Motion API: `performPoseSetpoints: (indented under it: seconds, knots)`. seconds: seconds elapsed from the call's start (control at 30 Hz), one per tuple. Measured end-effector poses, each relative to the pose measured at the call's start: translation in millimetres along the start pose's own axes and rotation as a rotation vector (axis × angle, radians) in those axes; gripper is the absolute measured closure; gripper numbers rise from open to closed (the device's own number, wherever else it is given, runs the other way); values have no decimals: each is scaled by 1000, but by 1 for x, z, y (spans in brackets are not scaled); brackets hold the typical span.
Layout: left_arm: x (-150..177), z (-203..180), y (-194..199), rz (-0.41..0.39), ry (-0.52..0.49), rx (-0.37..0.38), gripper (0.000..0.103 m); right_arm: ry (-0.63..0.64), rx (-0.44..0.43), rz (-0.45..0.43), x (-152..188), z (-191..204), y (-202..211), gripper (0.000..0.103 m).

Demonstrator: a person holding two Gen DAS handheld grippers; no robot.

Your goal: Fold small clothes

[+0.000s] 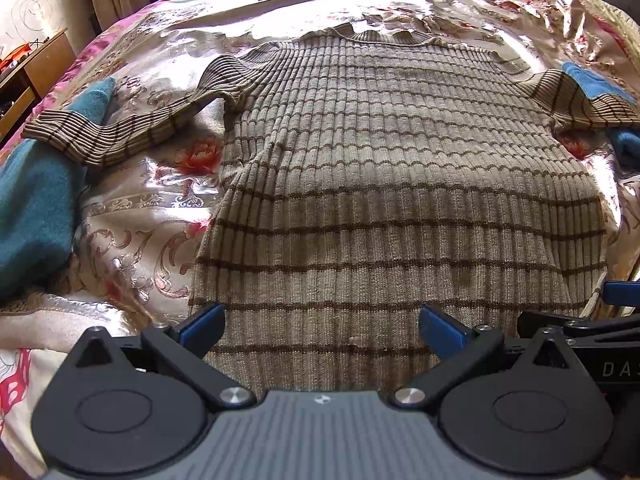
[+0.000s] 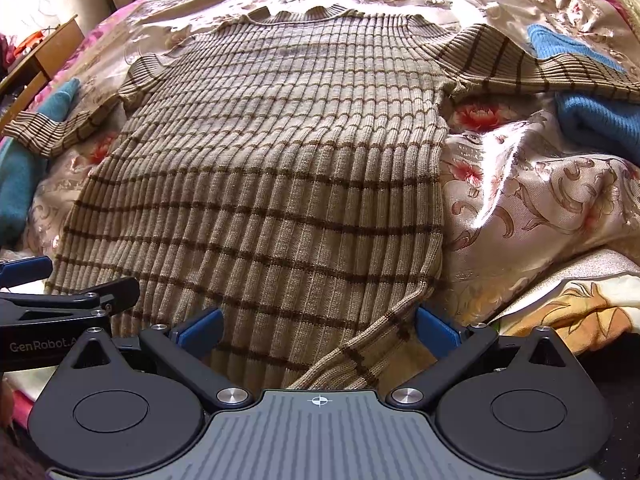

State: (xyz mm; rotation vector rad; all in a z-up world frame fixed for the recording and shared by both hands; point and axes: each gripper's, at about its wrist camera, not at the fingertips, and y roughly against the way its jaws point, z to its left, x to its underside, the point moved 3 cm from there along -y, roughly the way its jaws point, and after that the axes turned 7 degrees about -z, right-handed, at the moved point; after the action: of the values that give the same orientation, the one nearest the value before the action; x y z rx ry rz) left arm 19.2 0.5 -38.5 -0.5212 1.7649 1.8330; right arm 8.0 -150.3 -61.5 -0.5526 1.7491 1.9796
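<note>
A beige ribbed sweater with thin brown stripes (image 1: 384,168) lies spread flat on the bed, collar at the far end, both sleeves stretched out sideways. It also shows in the right wrist view (image 2: 272,168). My left gripper (image 1: 320,326) is open over the sweater's near hem, left of centre. My right gripper (image 2: 318,328) is open over the hem's right corner, where the edge (image 2: 360,356) is turned up. Each gripper shows at the edge of the other's view: the right one (image 1: 600,320), the left one (image 2: 48,300).
The bed has a shiny floral satin cover (image 1: 152,216). Blue-green garments lie under the sleeve ends at left (image 1: 36,200) and right (image 2: 596,120). A wooden cabinet (image 1: 36,68) stands beyond the bed's left side.
</note>
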Motion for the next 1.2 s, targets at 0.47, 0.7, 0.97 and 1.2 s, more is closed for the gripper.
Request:
performPoseSetpoints:
  seconds: [0.47,0.7,0.97,1.2]
  knots:
    - [1,0,1,3,-2,-6,0,0,0,2,0,0,0,1]
    - [2,1,1,7,-2,-12,0,0,0,3,1,0,0,1]
    - [2,0,1,9,-2,-16,0,0,0,3,1,1,0,1]
    - [2,0,1,11,-2,-16,0,0,1,4,0,0,-1,1]
